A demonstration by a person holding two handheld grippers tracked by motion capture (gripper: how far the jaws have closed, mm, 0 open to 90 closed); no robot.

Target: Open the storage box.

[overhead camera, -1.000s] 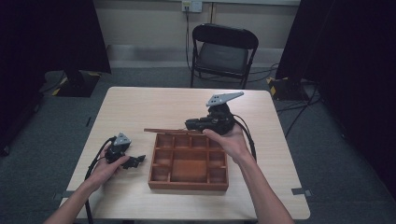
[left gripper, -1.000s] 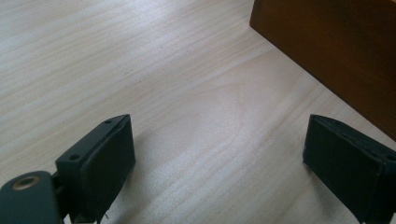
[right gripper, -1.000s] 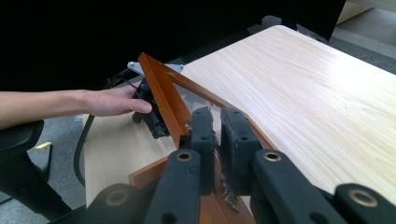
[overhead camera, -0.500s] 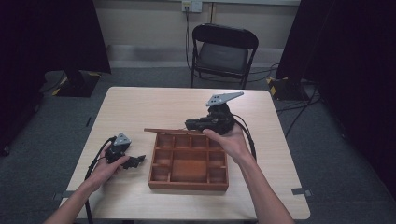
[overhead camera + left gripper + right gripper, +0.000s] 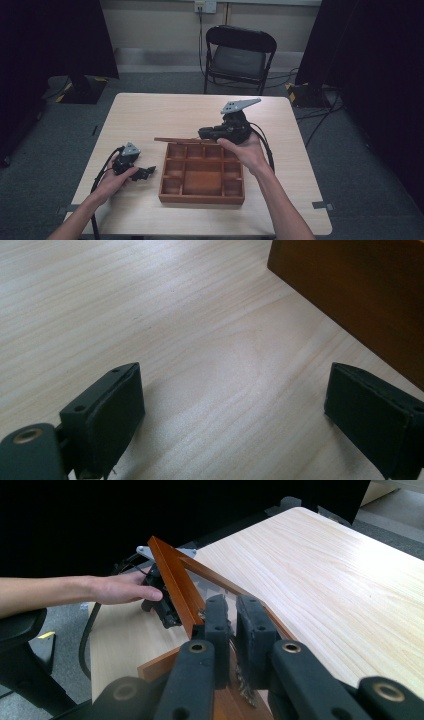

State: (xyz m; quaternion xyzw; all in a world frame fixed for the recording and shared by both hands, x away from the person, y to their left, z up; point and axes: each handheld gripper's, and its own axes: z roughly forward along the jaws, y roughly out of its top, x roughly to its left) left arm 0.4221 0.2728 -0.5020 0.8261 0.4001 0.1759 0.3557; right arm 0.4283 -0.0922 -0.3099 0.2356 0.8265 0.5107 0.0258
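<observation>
Nearest to the person's side, the left gripper (image 5: 136,171) rests low on the table (image 5: 150,115), just beside the left wall of the wooden tray (image 5: 201,197); in the left gripper view its jaws stand wide apart with nothing but bare tabletop between them and the tray's dark side wall (image 5: 360,295) close on one side. I'd judge it is parked there to steady the tray if it slides, not to grip anything yet. The tray sits in the middle of the table, one tray split by dividers into a large compartment and a run of smaller ones, which look empty from above, though the right gripper view shows some small bits inside that are too blurred to name. Past it, at the far rim, the right gripper (image 5: 207,133) has its jaws pressed together on the edge of the clear-paned lid (image 5: 176,582), a thin wooden frame that the high view shows as a strip (image 5: 172,140) along the tray's back edge. The lid stands raised at a slant above the tray, so the hold looks meant to swing it open or shut on that back edge. Two grippers, one tray, one lid. Beyond the table stands one folding chair (image 5: 239,55).
</observation>
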